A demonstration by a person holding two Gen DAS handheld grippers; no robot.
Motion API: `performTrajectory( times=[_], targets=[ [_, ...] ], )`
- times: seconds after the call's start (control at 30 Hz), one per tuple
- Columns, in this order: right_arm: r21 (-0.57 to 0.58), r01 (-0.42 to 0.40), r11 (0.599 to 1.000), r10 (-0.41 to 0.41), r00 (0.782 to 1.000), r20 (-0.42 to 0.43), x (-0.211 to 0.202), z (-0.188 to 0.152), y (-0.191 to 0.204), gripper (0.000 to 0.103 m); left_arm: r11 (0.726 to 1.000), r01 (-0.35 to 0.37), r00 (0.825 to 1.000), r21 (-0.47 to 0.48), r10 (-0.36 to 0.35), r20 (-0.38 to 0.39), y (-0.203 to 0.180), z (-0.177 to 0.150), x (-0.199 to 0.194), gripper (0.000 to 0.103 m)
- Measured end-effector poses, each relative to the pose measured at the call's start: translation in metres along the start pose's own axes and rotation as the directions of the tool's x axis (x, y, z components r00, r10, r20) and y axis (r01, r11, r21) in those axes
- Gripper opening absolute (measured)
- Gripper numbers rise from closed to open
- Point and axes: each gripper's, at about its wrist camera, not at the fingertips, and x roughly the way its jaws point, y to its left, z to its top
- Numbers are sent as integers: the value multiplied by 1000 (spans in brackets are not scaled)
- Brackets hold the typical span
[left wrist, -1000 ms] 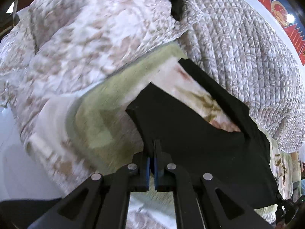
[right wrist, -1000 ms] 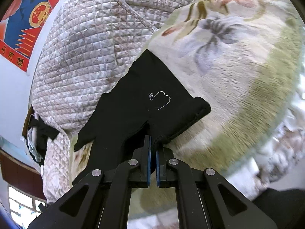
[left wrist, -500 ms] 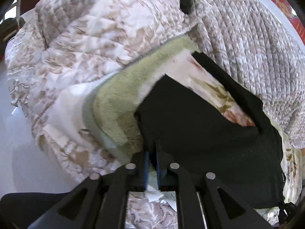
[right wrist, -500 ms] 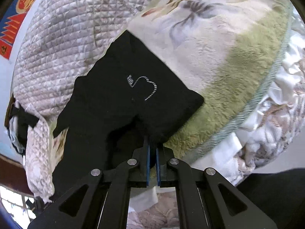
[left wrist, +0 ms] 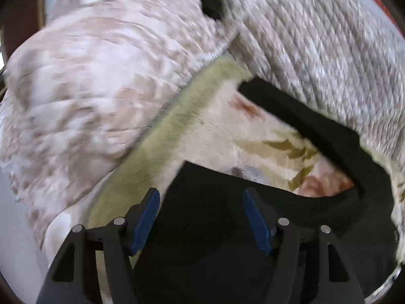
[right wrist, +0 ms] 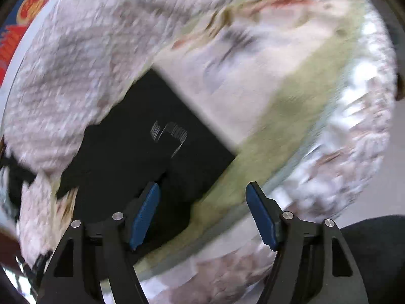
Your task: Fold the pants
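The black pants (left wrist: 253, 215) lie on a floral fleece blanket (left wrist: 227, 131) with a green border. One leg (left wrist: 316, 126) runs along the quilted cover. My left gripper (left wrist: 201, 197) is open, its blue pads over the near leg's hem, holding nothing. In the right wrist view the pants (right wrist: 141, 147) show a small white stitched logo (right wrist: 169, 134). My right gripper (right wrist: 202, 192) is open above the pants' near corner and holds nothing. Both views are motion-blurred.
A grey quilted cover (left wrist: 316, 38) lies beyond the pants. A beige patterned quilt (left wrist: 88, 88) is bunched at the left. A dark garment (left wrist: 210, 0) sits at the far top. A red and blue poster (right wrist: 22, 20) hangs on the wall.
Both grippers were shut on the pants' edge; both have now opened and let go. The pants rest on the blanket, and both cameras are moving.
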Motion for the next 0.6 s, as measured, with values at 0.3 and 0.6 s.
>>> performTrajectory(
  times=[0.3, 0.6],
  targets=[
    [-294, -56, 954, 60, 998, 5, 22, 22, 64, 71, 982, -108, 992, 152, 95, 87, -32, 3, 10, 5],
    [-412, -47, 910, 38, 999, -30, 59, 5, 84, 71, 990, -139, 987, 25, 137, 86, -3, 12, 19, 18]
  ],
)
